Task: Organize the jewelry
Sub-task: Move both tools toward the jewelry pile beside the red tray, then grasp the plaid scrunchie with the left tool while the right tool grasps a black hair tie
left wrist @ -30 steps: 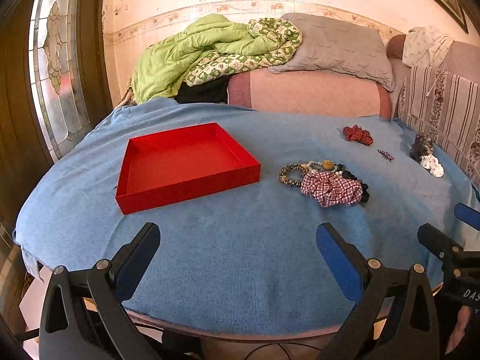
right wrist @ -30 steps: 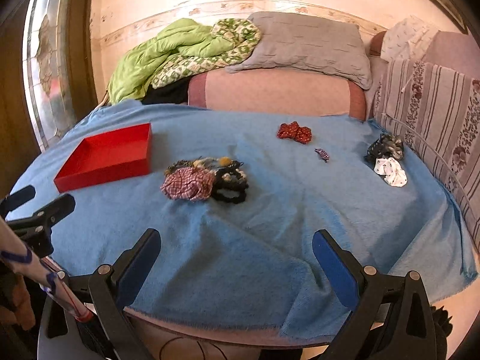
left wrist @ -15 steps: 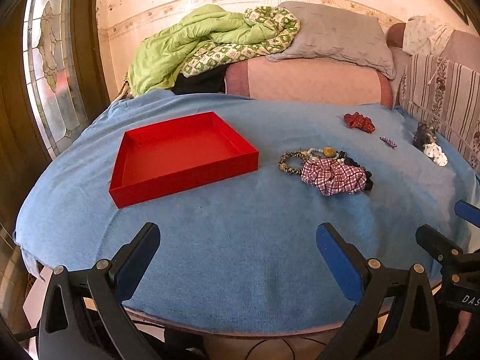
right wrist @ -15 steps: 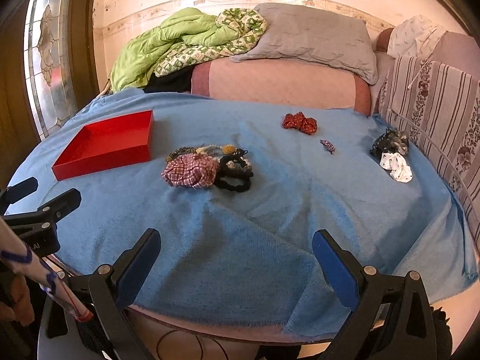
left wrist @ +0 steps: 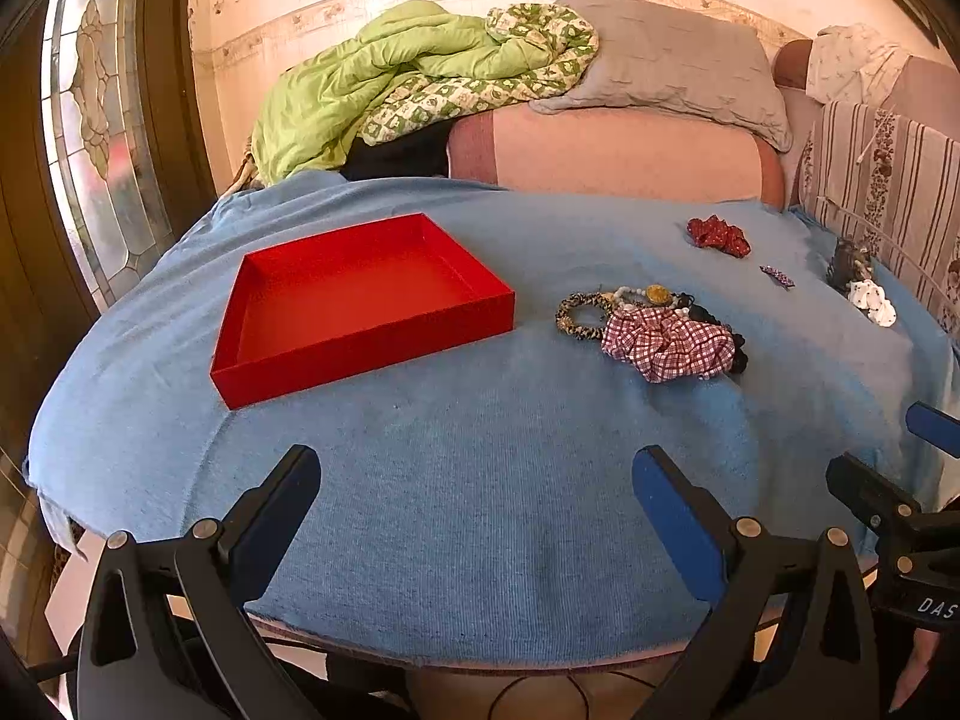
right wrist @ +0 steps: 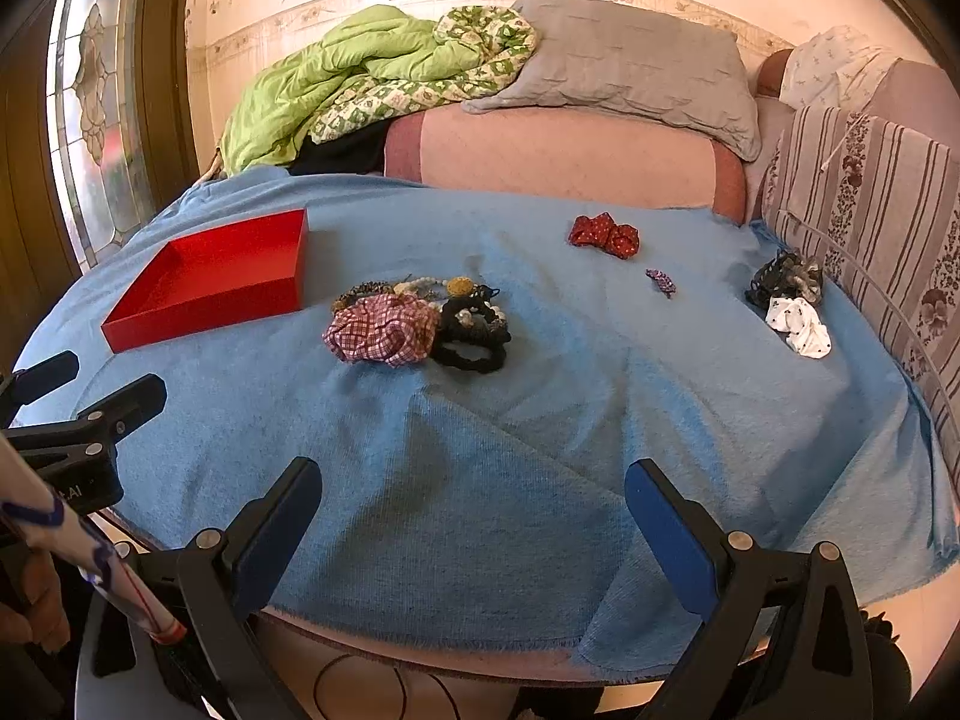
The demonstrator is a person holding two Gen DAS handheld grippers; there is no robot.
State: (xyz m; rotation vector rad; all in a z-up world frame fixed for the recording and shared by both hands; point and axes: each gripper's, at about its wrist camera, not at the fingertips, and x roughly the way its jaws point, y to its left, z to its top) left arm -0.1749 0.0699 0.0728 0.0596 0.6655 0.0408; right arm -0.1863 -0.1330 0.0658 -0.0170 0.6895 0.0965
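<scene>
A napped, matt blue cloth (left wrist: pixel 480 480) is covering the desk, looking slightly fuzzy. The red tray (left wrist: pixel 360 306) is showing smooth, matt card-like walls, while the checked scrunchie (left wrist: pixel 669 345) is lying as crumpled woven fabric.

Red tray (left wrist: pixel 360 300) on blue cloth (left wrist: pixel 480 480). Red-white checked scrunchie (left wrist: pixel 669 345), leopard-print band (left wrist: pixel 576 318), black scrunchie (right wrist: pixel 471 339). Red dotted scrunchie (right wrist: pixel 605 235), white dotted one (right wrist: pixel 799 327).

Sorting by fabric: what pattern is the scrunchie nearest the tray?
Red-and-white checked fabric scrunchie; clearest in the right wrist view.
</scene>
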